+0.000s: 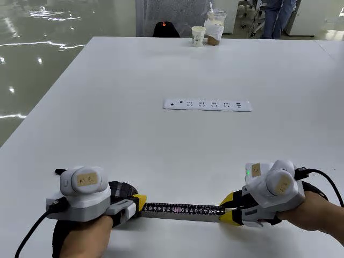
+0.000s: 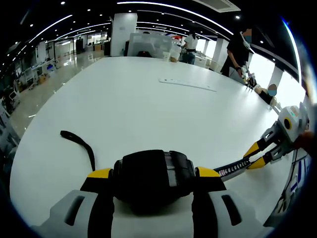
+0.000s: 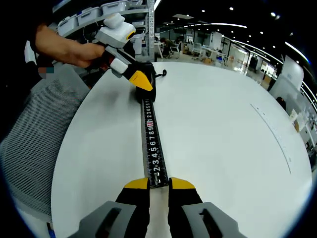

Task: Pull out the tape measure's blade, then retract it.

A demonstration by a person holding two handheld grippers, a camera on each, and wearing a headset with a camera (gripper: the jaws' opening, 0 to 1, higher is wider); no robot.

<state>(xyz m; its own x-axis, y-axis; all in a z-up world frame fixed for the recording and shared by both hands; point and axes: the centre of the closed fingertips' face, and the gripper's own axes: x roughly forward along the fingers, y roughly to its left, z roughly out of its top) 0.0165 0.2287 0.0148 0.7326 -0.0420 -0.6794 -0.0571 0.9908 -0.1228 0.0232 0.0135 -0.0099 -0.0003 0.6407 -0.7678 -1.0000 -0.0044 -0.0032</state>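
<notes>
Clamping the tape case [image 2: 153, 179], L gripper [image 1: 133, 205] pins it on the table [image 1: 161, 145]; blade [image 3: 152, 141] runs straight from case to R gripper [image 3: 159, 184], pinched on its tip. Retract prob. means R travelling toward case along blade axis.

Bright, even light falls from overhead: ceiling strip lights [image 2: 163, 5] and small spots show in both gripper views. The white table [image 1: 177, 70] is close to washed out, with only faint, soft shadows beneath the left gripper [image 1: 134, 207] and right gripper [image 1: 227, 208]. The glossy floor [image 1: 32, 48] throws back hard white glare in the head view. Both gripper views are fisheye — the table's edge and the light strips bow. The tape measure case [image 2: 153, 173], close to the lens, looks soft, while the numerals on the blade [image 3: 152, 144] read sharp.
</notes>
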